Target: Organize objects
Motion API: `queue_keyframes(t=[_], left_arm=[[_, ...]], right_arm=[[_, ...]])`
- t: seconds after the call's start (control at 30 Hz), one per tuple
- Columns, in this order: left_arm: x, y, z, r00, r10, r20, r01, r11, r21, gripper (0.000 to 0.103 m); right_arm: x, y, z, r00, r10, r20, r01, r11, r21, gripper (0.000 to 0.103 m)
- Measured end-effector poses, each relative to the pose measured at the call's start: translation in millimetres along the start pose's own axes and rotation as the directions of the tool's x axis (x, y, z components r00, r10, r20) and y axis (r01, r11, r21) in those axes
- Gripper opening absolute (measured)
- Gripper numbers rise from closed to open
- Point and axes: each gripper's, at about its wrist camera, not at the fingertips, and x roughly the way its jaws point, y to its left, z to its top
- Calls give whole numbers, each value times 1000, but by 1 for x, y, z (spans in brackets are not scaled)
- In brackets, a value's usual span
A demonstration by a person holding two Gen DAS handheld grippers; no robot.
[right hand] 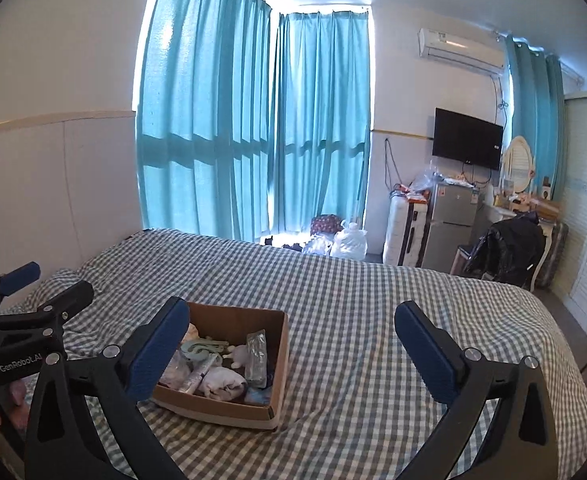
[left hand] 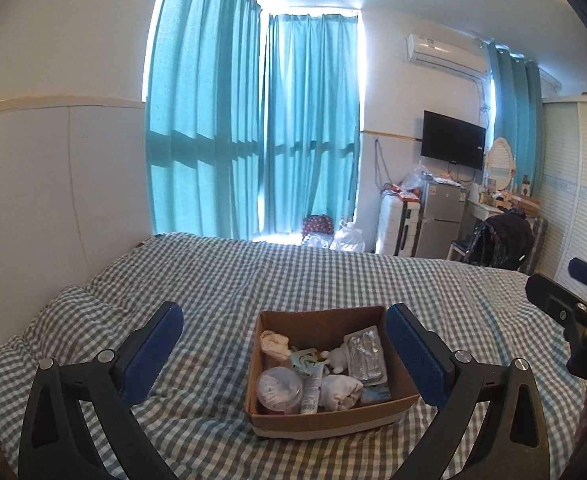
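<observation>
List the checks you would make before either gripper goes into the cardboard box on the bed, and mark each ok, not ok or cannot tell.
1. Left gripper open and empty: ok.
2. Right gripper open and empty: ok.
3. Cardboard box upright, top open: ok.
4. Box resting flat on the checked bed cover: ok.
5. Items reachable from above, such as the foil pack and the round tub: ok.
6. Where the items should go: cannot tell.

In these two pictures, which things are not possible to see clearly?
- Left wrist view: print on the tube in the cardboard box is too small.
- Right wrist view: the box's left part is hidden behind the right claw finger.
- Both views: items under the pile are covered.
</observation>
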Motion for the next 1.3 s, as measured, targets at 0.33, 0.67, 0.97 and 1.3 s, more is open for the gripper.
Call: queue_keyframes(t=[0.33,0.67,0.97,1.3], left_arm=[[-4,-3,-43,1000,2,-20,-2,1000,-17,103],[3,-1,-67,998,9,-62,-10,1000,-3,103],[1,0,-69,998,15,-59,-15,1000,10,103],[1,0,-72,998,14,-66,-13,1000,22,103]], right_arm=[[3,0,-58,996,-76,42,76,997,9,103],[21,-9,-81,999,-38,-24,40,997,60,103],[24,3,-86,999,-9,-43,12,999,48,103],[26,10,-87,999,1,-49,1,999,37,103]])
